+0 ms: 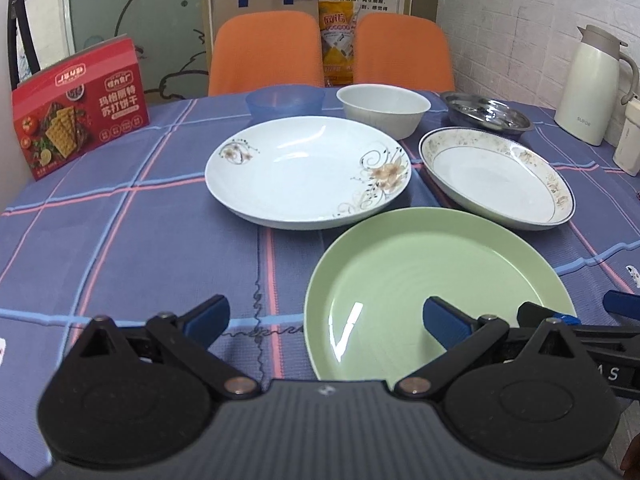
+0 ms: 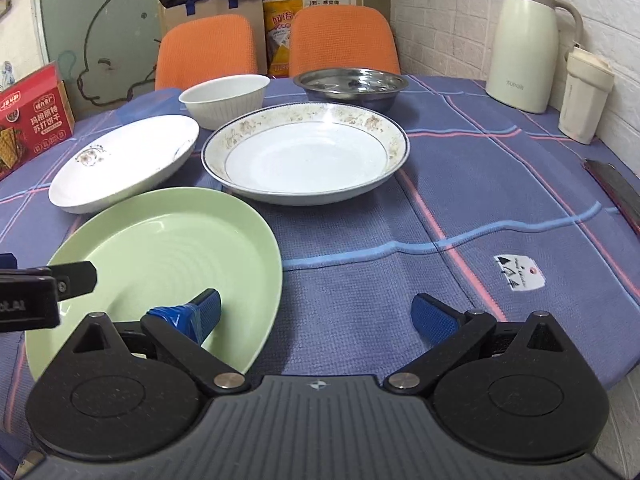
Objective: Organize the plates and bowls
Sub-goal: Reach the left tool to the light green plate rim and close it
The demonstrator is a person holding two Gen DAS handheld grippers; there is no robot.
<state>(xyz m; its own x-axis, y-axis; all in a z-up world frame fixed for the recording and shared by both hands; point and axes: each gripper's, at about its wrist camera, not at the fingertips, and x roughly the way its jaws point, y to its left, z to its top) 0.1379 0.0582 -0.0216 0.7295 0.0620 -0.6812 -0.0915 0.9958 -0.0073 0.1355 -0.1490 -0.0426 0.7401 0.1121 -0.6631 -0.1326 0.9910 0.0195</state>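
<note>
Green plate [image 1: 436,280] at the table's [image 2: 460,208] near edge, two white plates and bowls beyond it toward the far edge, our left gripper [image 1: 326,322] and right gripper [image 2: 316,314] both spread wide, gripping nothing.

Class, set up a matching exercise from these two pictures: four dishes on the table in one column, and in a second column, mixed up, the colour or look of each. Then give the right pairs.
Things
1. nearest plate
2. steel basin
3. ribbed bowl
4. plastic bowl

Looks
A. see-through blue
B. plain white
C. pale green
D. shiny metal

Pairs: 1-C, 2-D, 3-B, 4-A
</note>
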